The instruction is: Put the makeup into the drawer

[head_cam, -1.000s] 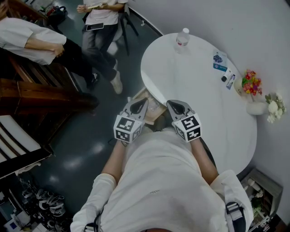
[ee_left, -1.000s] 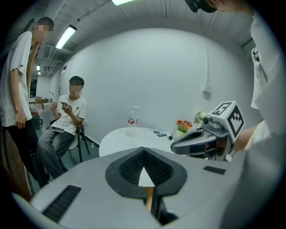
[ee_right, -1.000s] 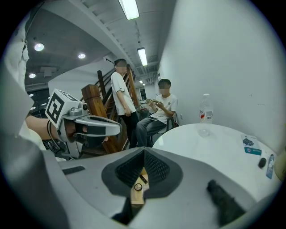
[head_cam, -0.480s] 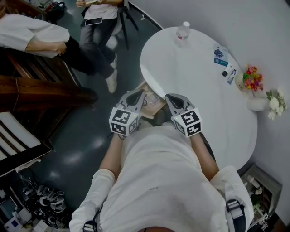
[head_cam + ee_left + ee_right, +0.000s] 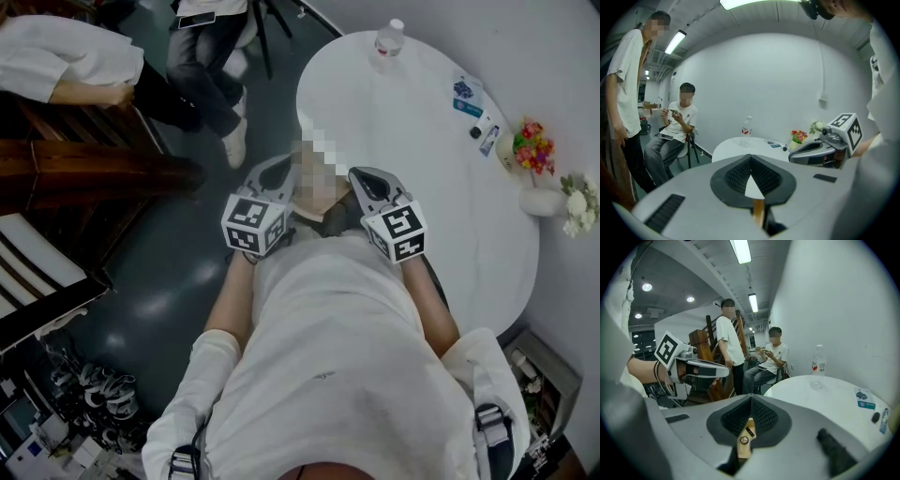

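The grey left gripper [image 5: 279,172] and right gripper [image 5: 366,178] hover mid-frame, jaws pressed together on nothing. The small dark makeup tubes and blue packets [image 5: 478,127] lie on the round white counter [image 5: 412,187], upper right. Fetching them would likely call for a reach there with jaws spread.

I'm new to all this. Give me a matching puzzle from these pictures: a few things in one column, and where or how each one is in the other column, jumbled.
Things:
1. water bottle
2. white vase
3. left gripper
4. blue packet

Places or states:
A. fingers shut, holding nothing
B. standing at the far end of the white table
C. by the wall, holding white flowers
D. lying flat between the bottle and the colourful flowers

Pairs: 1-B, 2-C, 3-A, 4-D.
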